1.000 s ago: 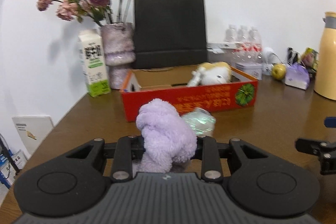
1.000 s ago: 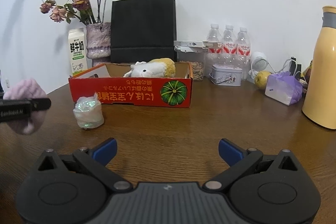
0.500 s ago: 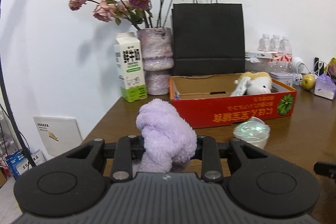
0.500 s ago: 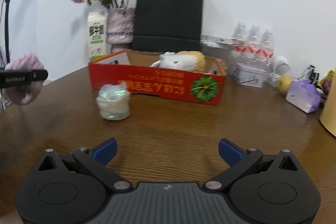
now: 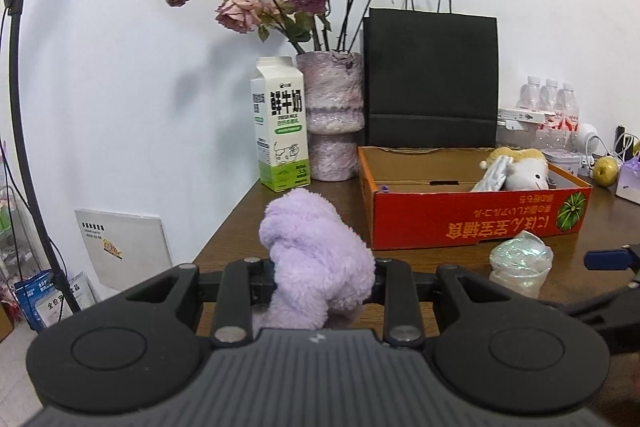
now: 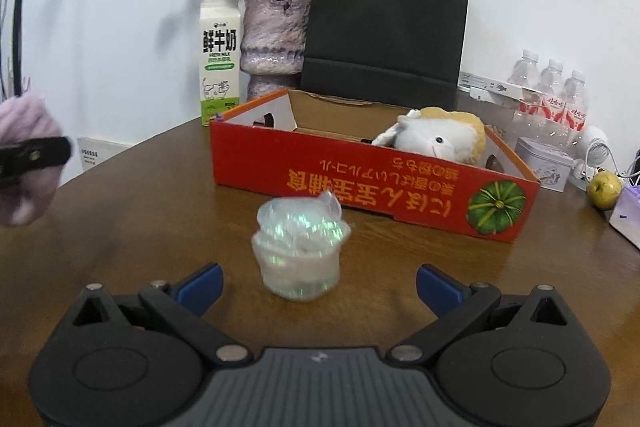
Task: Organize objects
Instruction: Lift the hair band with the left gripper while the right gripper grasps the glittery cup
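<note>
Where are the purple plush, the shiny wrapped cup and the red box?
Purple plush [image 5: 316, 259], left wrist view, its fluffy middle.
Shiny cup [image 6: 300, 247], right wrist view, its wrapped body.
Red box [image 6: 372, 183], right wrist view, its printed front wall.

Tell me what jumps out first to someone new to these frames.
The fluffy purple toy clamped in the left hand-held gripper, close to the camera. Next, the red box mid-table with a white stuffed animal inside, and the shiny wrapped cup standing before the open right hand-held gripper.
</note>
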A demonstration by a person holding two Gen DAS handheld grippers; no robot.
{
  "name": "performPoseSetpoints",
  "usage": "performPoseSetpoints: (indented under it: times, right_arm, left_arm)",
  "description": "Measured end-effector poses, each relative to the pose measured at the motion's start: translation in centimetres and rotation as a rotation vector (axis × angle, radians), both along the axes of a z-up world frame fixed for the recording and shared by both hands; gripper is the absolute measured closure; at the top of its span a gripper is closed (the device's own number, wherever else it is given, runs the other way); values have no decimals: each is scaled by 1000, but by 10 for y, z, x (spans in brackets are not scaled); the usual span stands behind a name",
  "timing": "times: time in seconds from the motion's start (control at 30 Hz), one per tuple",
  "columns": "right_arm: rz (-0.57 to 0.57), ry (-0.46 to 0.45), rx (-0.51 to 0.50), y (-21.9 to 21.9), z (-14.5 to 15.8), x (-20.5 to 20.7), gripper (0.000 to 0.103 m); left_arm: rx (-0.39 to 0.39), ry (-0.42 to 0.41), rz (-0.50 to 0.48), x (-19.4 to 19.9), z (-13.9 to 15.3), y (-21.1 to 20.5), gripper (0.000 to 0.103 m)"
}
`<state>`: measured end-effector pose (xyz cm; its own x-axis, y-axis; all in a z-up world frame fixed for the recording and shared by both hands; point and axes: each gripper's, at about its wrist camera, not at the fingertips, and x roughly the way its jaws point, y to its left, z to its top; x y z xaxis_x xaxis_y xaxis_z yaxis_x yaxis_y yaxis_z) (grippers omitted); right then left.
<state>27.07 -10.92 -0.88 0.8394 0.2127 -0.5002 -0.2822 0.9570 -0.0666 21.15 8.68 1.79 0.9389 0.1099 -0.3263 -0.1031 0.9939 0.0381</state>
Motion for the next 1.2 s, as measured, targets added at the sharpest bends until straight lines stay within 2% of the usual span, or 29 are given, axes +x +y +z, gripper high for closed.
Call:
performPoseSetpoints:
  times: [0.23, 0.37, 0.43, 0.57, 0.63, 0.67, 0.77, 0.97, 1.2]
  right_arm:
    - [-43, 13, 9, 12, -1, 30, 2]
    - [-52, 33, 6, 15, -2, 40, 13]
    - [-49, 44, 9, 15, -3, 42, 24]
    - [-45, 54, 19, 14, -4, 43, 37]
    - [-37, 62, 22, 14, -5, 43, 59]
    - [-34, 63, 26, 14, -5, 43, 63]
    - [-30, 36, 36, 12, -2, 38, 65]
    - [-16, -30, -7, 12, 2, 20, 66]
    - [-1, -85, 19, -6, 13, -4, 67]
  left_arm:
    - [-20, 6, 28, 2, 1, 8, 73]
    - [-18, 9, 26, 3, 1, 7, 73]
    - [-19, 10, 27, 3, 1, 7, 73]
    - [-22, 17, 35, 5, -1, 7, 73]
    - [-23, 20, 39, 6, -2, 7, 73]
    - [-24, 20, 41, 6, -3, 8, 73]
    - [-29, 26, 46, 8, -4, 10, 73]
    - [-40, 40, 68, 11, -8, 15, 73]
    - [-41, 41, 100, 12, -10, 17, 73]
